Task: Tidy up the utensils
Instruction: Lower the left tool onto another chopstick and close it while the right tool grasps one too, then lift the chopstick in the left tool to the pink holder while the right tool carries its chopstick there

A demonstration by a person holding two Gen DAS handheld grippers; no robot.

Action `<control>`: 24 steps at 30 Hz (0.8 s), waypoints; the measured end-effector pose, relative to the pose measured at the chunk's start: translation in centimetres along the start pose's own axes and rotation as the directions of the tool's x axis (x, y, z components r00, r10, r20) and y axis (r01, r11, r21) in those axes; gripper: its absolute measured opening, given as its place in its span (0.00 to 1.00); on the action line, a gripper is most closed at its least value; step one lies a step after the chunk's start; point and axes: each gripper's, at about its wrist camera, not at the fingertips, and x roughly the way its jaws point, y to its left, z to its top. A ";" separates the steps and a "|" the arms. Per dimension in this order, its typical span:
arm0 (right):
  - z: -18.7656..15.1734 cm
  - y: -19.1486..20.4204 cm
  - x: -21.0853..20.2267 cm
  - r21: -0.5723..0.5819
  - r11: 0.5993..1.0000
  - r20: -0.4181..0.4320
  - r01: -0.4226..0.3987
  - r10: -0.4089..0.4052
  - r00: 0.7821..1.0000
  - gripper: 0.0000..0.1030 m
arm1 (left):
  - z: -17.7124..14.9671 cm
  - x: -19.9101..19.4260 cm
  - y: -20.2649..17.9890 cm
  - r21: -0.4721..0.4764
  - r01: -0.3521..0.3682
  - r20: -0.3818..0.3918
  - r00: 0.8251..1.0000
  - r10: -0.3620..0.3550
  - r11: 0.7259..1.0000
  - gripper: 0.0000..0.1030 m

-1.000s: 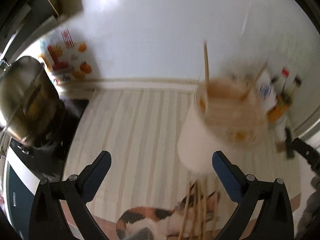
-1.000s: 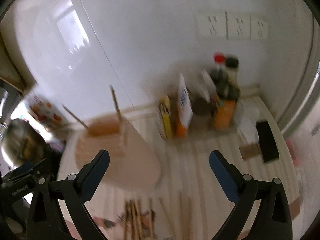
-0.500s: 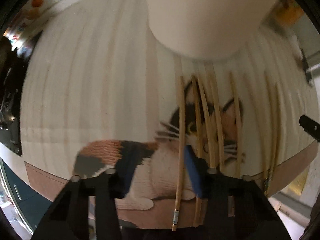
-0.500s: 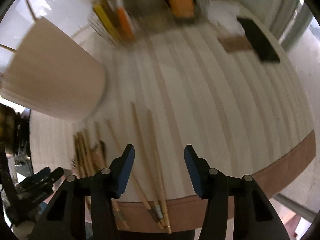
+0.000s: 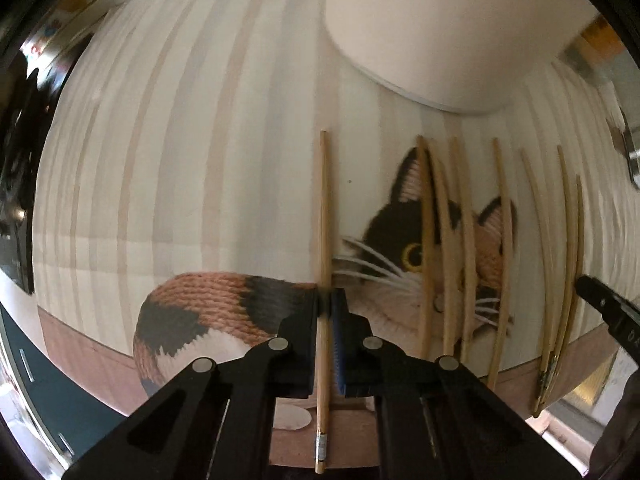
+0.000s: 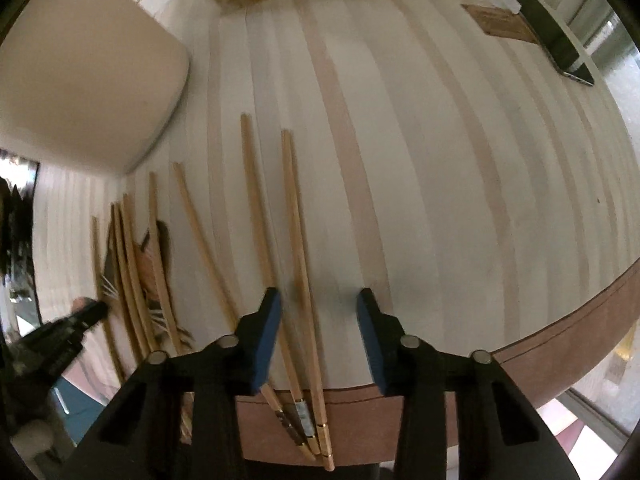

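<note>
Your left claw (image 5: 329, 304) had just closed on one round wooden chopstick (image 5: 323, 216) at lower centre; six more lay to its right over the woven cat mat (image 5: 224, 300). Your right claw (image 6: 318, 300), closing, half-open, straddled two chopsticks (image 6: 296, 216) on the striped table (image 6: 440, 160).

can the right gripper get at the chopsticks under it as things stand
Probably yes. The right gripper points down with a chopstick lying between its jaws, which have just been closing but do not yet press it. Nothing covers the sticks; the holder and the left gripper sit off to the side.
</note>
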 end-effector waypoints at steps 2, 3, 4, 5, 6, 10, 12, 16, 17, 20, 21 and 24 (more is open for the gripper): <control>-0.3 0.2 0.1 -0.032 0.999 0.000 0.028 -0.028 1.000 0.21 | 0.0 -0.1 0.5 -0.002 0.000 0.000 1.000 0.000 1.000 0.05; -0.4 0.2 0.1 -0.036 0.999 -0.002 0.018 -0.019 1.000 0.16 | -0.1 -0.1 0.4 0.001 -0.004 0.004 1.000 0.004 1.000 0.05; -0.6 0.1 0.1 -0.033 0.999 -0.009 0.021 -0.021 1.000 0.16 | -0.1 -0.2 0.5 0.003 -0.006 0.005 1.000 0.006 1.000 0.05; -0.8 0.0 0.1 -0.037 0.998 -0.013 0.042 -0.043 0.999 0.09 | 0.2 -0.3 0.5 0.003 -0.009 0.007 1.000 0.009 1.000 0.05; -0.9 -0.2 0.0 -0.041 0.997 -0.014 0.060 -0.061 0.998 0.05 | 0.2 -0.3 0.5 0.004 -0.010 0.008 1.000 0.010 1.000 0.05; -1.6 -1.3 0.1 -0.051 0.995 -0.028 0.085 -0.086 0.996 0.05 | -0.3 -0.5 1.1 0.004 -0.012 0.011 1.000 0.012 1.000 0.05; -1.8 -1.8 0.2 -0.055 0.995 -0.033 0.088 -0.090 0.995 0.05 | -0.2 -0.1 0.3 0.006 -0.015 0.011 1.000 0.014 1.000 0.05; -1.1 -1.9 0.0 -0.019 0.997 -0.051 0.075 -0.076 0.996 0.06 | -0.3 -0.1 0.0 0.006 -0.013 0.011 1.000 0.013 1.000 0.05; -0.9 -2.2 -0.1 0.001 0.998 -0.052 0.058 -0.058 0.997 0.07 | -0.2 0.0 0.0 0.004 -0.013 0.011 1.000 0.013 1.000 0.05; -0.1 -3.1 -1.0 0.043 0.999 -0.045 -0.011 0.012 0.999 0.12 | -0.1 -0.1 0.2 0.004 -0.012 0.010 1.000 0.012 1.000 0.05; 0.0 -3.2 -1.2 0.044 0.999 -0.031 -0.026 0.027 0.999 0.18 | -0.2 -0.1 0.2 0.004 -0.013 0.010 1.000 0.013 1.000 0.05; 0.6 -3.1 -1.2 0.024 0.999 -0.032 -0.024 0.025 0.999 0.26 | -0.3 -0.1 0.2 0.004 -0.012 0.009 1.000 0.012 1.000 0.05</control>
